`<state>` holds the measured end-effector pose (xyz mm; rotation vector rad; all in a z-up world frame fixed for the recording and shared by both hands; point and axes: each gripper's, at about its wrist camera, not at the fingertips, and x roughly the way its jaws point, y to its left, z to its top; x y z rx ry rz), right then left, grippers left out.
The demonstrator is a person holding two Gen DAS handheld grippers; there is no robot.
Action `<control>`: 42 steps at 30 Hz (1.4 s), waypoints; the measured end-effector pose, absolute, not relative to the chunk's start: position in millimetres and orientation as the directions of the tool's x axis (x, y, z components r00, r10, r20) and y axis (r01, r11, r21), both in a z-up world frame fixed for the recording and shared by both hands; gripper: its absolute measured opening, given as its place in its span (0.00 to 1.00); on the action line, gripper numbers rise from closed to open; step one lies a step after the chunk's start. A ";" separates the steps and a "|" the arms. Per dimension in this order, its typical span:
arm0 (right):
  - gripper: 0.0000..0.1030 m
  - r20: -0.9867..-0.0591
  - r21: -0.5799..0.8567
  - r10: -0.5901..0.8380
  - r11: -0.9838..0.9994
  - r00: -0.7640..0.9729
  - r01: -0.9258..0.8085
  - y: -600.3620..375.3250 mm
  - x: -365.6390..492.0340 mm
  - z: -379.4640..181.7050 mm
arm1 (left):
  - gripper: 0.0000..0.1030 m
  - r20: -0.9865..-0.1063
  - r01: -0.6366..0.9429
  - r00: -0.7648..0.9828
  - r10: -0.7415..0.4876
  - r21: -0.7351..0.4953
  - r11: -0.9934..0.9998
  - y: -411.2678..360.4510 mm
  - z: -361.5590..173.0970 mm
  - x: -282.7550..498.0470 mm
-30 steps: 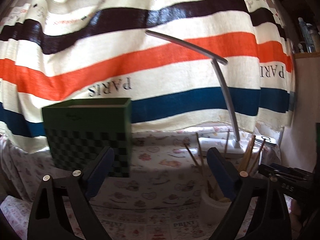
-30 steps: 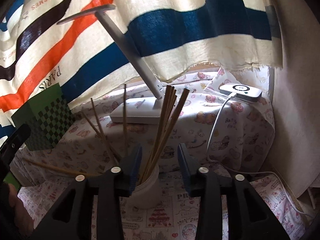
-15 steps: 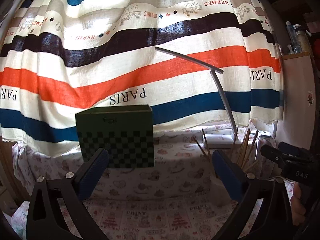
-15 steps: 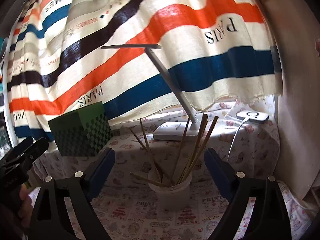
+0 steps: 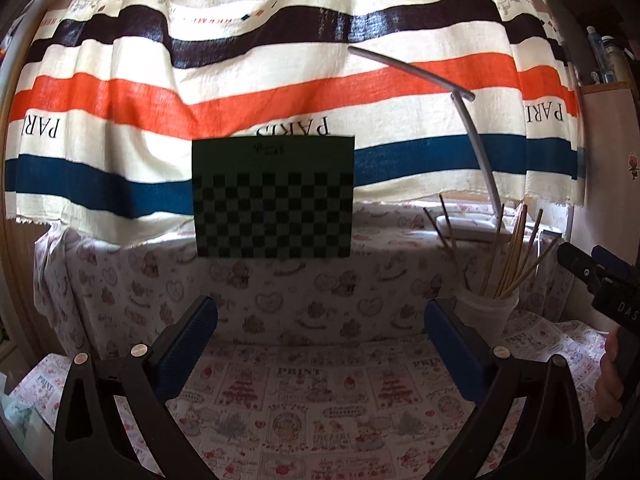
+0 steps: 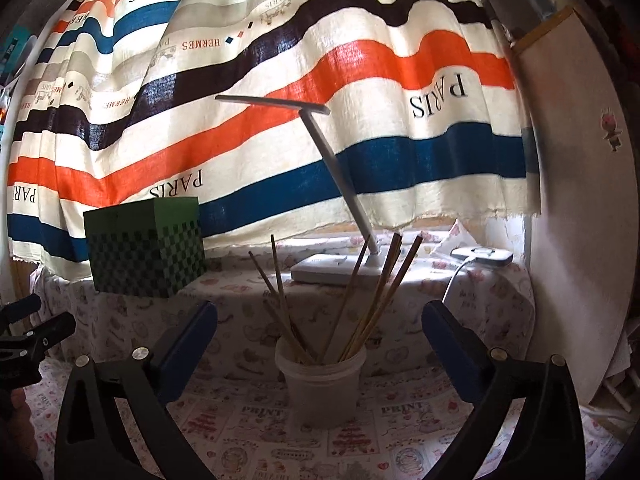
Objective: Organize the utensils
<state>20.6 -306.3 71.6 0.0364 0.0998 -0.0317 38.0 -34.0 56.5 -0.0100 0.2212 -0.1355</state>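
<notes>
Striped fabric [image 6: 280,128] hangs behind a table under a printed cloth [image 6: 400,432]; wooden chopsticks [image 6: 360,300] stand in a white cup [image 6: 322,388], just ahead of the right gripper [image 6: 320,324], whose jaws are opening, nothing between them; the left gripper [image 5: 320,324] gapes wide, empty, facing a green checkered box [image 5: 272,196].

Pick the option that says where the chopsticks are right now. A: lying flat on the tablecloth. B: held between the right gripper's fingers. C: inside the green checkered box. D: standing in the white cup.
D: the chopsticks stand fanned out in the white cup on the patterned cloth, beyond the right gripper, which has nothing between its fingers.
</notes>
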 end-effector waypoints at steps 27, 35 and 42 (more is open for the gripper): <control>1.00 -0.278 -0.029 -0.018 1.000 0.960 0.011 -296.7 50.2 26.4 | 0.99 -0.302 0.037 0.952 -0.041 -0.017 0.999 -26.0 21.9 54.6; 1.00 -0.282 -0.033 -0.067 0.998 0.957 0.060 -297.9 51.9 25.5 | 0.99 -0.298 0.047 0.953 -0.049 -0.013 0.999 -26.4 22.1 53.8; 1.00 -0.281 -0.049 -0.066 0.997 0.957 0.055 -294.3 50.8 25.7 | 1.00 -0.301 0.068 0.951 -0.068 -0.011 0.998 -28.3 22.5 53.4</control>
